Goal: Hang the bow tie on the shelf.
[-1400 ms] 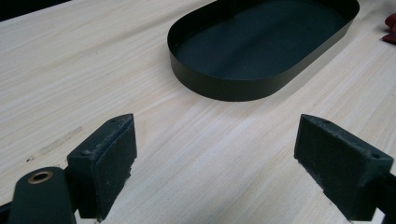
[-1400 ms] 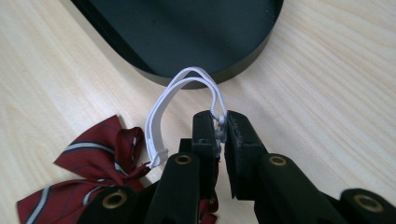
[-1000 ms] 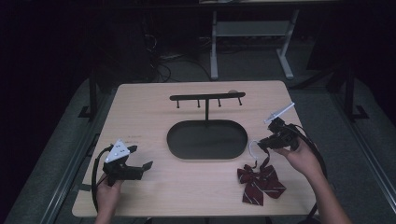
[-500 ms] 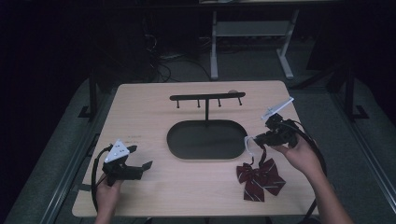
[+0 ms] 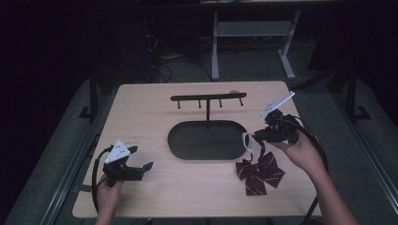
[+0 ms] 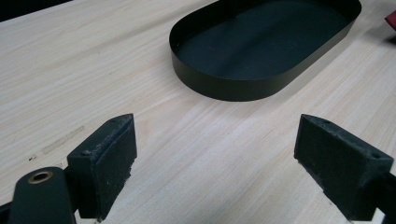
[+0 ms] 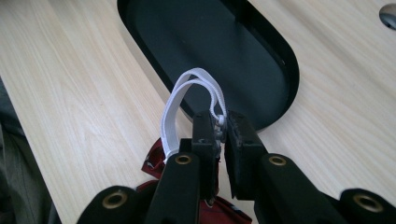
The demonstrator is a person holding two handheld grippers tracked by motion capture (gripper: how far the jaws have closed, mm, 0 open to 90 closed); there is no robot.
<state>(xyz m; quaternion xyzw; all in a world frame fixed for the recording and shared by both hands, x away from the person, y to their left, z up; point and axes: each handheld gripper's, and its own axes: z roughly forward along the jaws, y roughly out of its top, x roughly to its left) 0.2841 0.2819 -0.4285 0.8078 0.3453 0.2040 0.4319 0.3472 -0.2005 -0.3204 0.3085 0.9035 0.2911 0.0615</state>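
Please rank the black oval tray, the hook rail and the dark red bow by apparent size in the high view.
1. Black oval tray.
2. Hook rail: nearly as long, much thinner.
3. Dark red bow.

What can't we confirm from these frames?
- Bow tie: in the right gripper view the right tool covers most of it; its strap shows.
- Rack hooks: too small in the high view to judge shape.
- Left tool: open, nothing between; its body is cut off by the bottom edge.
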